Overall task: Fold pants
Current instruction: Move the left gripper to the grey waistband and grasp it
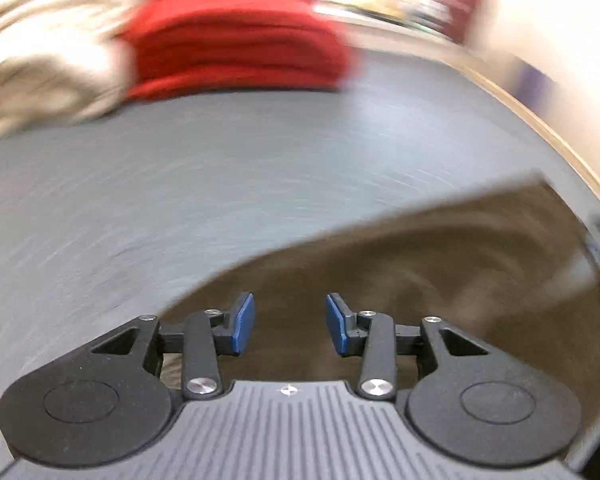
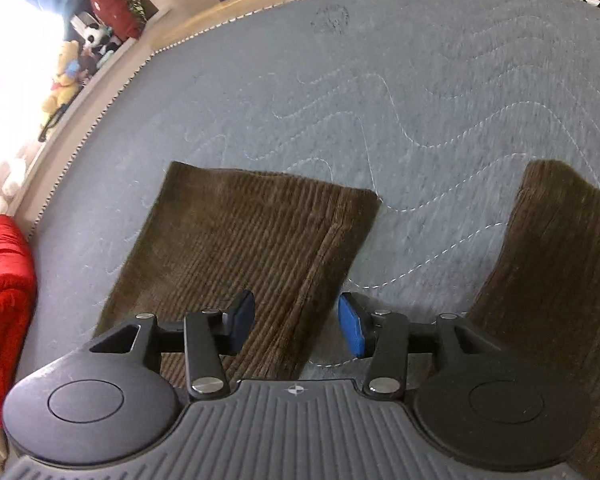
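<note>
Above the grey quilted mattress, both grippers tilt downward, jaws parted and empty. The left gripper hovers over the brown corduroy pants; the right gripper straddles one leg's edge.

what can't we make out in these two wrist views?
- Left wrist: motion blur smears the red cloth and pale heap; folds unreadable.
- Right wrist: pants waist is hidden under the right gripper; the far leg runs off the edge.
- Toys: overexposed.
</note>
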`<state>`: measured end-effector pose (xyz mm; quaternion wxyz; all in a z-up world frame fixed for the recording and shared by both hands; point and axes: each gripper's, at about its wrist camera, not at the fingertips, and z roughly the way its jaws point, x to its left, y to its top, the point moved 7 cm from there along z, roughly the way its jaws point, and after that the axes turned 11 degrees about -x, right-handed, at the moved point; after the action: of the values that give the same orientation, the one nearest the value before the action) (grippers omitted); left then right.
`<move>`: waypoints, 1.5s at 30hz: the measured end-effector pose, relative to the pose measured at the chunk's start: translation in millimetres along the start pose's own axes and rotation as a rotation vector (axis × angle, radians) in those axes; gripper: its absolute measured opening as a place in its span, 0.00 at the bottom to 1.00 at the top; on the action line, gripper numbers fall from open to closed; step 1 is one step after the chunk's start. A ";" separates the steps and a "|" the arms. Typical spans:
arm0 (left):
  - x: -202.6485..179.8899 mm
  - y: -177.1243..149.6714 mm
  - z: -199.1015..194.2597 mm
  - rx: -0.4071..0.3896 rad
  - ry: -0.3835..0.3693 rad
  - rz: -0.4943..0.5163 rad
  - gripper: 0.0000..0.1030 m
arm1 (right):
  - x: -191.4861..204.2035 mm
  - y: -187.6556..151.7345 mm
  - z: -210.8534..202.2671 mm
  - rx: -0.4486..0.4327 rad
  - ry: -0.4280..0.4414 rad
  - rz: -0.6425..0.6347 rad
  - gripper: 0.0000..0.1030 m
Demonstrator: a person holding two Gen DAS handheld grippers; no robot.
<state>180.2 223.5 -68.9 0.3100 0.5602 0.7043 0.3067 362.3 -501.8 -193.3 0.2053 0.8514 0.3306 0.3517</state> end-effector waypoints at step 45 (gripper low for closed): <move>46.2 -37.7 -19.7 0.231 0.062 -0.091 0.48 | 180.8 -35.7 -244.9 -0.269 0.403 -0.594 0.38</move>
<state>133.9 260.1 -90.4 0.2350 0.5496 0.7691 0.2264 264.0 -320.4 33.3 0.3389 0.5978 0.5477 0.4772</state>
